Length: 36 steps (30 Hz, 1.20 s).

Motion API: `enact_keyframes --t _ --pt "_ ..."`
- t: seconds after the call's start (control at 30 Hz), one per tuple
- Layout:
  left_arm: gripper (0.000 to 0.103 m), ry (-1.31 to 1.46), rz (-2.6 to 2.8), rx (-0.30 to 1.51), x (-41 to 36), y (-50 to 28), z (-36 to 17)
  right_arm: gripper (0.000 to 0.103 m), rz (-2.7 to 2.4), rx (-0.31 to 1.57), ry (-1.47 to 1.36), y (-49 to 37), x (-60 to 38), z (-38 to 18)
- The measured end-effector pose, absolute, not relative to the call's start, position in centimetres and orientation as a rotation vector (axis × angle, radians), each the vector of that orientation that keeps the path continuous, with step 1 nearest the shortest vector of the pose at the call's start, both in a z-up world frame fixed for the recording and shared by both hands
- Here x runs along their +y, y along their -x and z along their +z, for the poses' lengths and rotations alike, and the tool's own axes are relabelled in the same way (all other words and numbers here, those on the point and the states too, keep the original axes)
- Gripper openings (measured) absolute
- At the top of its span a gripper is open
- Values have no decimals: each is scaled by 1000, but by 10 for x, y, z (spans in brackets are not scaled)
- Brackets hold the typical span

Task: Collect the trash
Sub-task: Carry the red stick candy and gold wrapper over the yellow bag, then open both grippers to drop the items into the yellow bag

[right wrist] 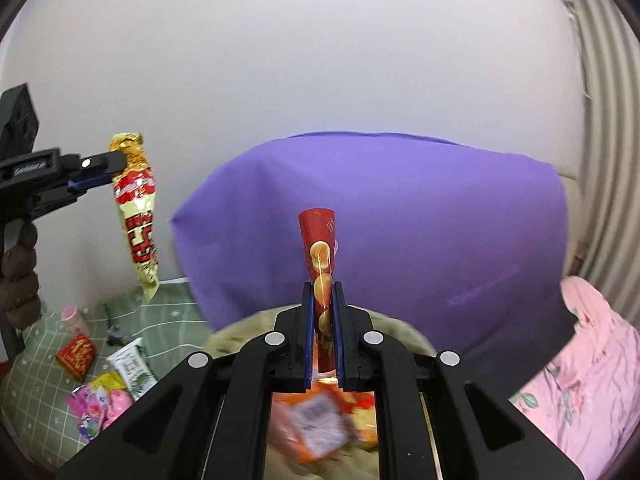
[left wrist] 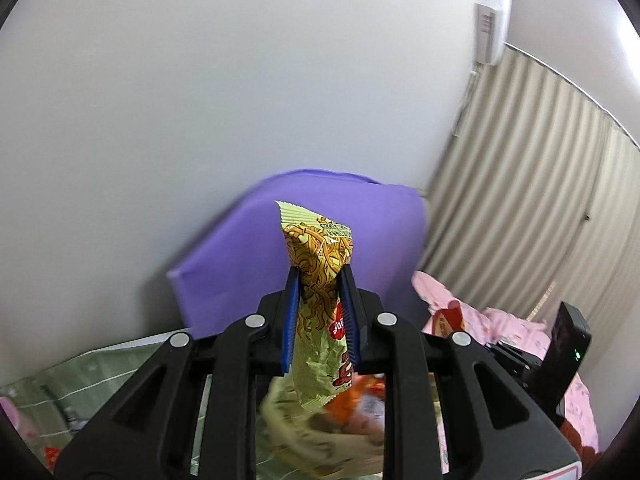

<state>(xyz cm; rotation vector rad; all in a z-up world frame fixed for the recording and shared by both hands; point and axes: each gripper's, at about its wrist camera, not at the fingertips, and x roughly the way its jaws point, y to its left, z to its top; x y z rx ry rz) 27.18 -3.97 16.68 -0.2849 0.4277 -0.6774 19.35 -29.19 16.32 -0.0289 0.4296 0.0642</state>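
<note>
Pinching a gold noodle wrapper (left wrist: 320, 280), the left gripper (left wrist: 320, 276) hangs left of the right gripper (right wrist: 322, 292), clamped on a red wrapper (right wrist: 320, 248).

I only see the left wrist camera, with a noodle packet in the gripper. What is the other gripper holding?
Observer: The right gripper is shut on a red wrapper printed with gold coins.
Operator: What does my packet's other side look like?
Observer: The noodle packet shows big red lettering there.
Operator: Any trash left?
Observer: Yes, a red box and a white-green packet lie on the green checked cloth.
</note>
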Motion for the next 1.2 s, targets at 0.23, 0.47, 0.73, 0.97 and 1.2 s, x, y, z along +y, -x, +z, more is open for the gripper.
enact_keyframes --t 0.23,0.47,0.73,0.97,1.2 --pt "19 332 -806 454 -77 -276 150 10 41 463 -50 -190 -328 151" --pt "19 335 -839 594 -130 -296 93 10 99 595 -94 -217 -340 106" --pt "15 28 -754 790 -181 -304 24 10 122 743 -68 -240 -340 58" --pt "14 -38 -772 819 -195 -297 18 10 123 758 -11 -240 -335 55" --pt "15 18 -828 821 -190 -308 26 11 97 762 0 -234 -336 59"
